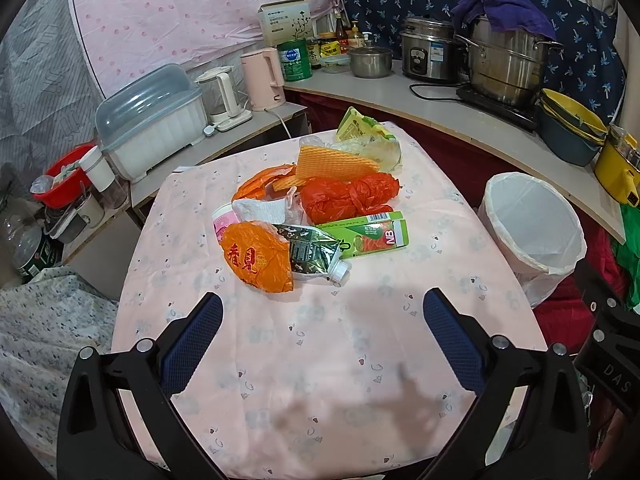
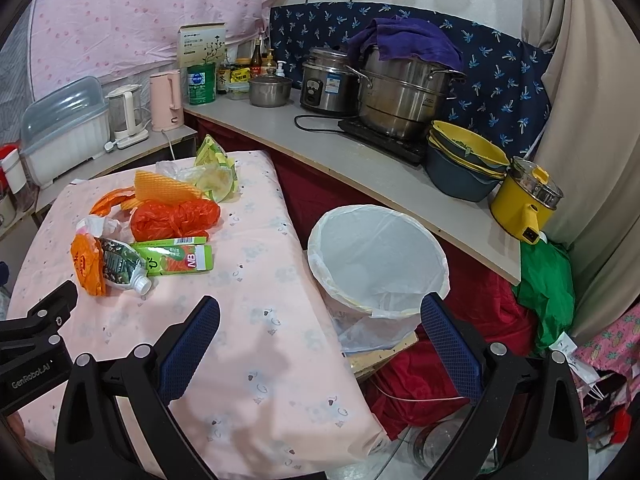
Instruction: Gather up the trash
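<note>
Both tongs spread, empty.
L tongs (image 1: 323,316) & R tongs (image 2: 320,318) over worktop (image 1: 320,360); trash pile (image 1: 316,216) ahead, bin (image 2: 378,256) right.

A cramped home kitchen. At one o'clock a steel steamer pot (image 1: 506,64) and rice cooker (image 1: 426,50) crowd the counter (image 1: 360,92); at eleven o'clock stand a pink kettle (image 1: 262,76) and dish rack (image 1: 150,120)

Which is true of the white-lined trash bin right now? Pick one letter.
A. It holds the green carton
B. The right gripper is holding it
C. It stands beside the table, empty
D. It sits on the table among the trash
C: the trash bin stands off the table's edge, showing only bare white liner inside.
</note>
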